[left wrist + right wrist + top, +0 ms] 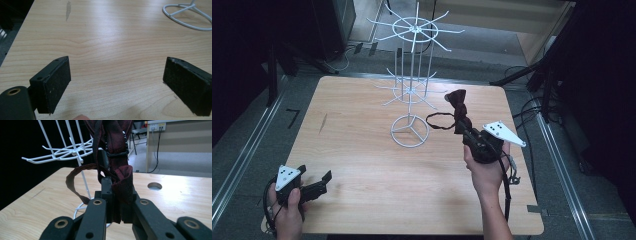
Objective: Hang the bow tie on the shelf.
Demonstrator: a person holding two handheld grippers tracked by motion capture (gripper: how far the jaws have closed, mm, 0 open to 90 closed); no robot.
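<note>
A dark red bow tie (459, 107) with a looped strap (438, 121) is held up above the table, just right of the white wire rack (412, 90). My right gripper (468, 132) is shut on the bow tie's lower end; in the right gripper view the fabric (123, 182) is pinched between the closed jaws and the strap (75, 182) curls off to the left toward the rack (67, 151). My left gripper (318, 184) rests at the near left corner, open, its pads (56, 82) wide apart over bare wood.
The wooden table (362, 150) has a round cable hole (154, 186) in it. The rack's ring base (410, 131) stands at mid-table, and its hook arms (432, 31) spread at two levels. Dark stands and cables (532, 107) lie on the floor around.
</note>
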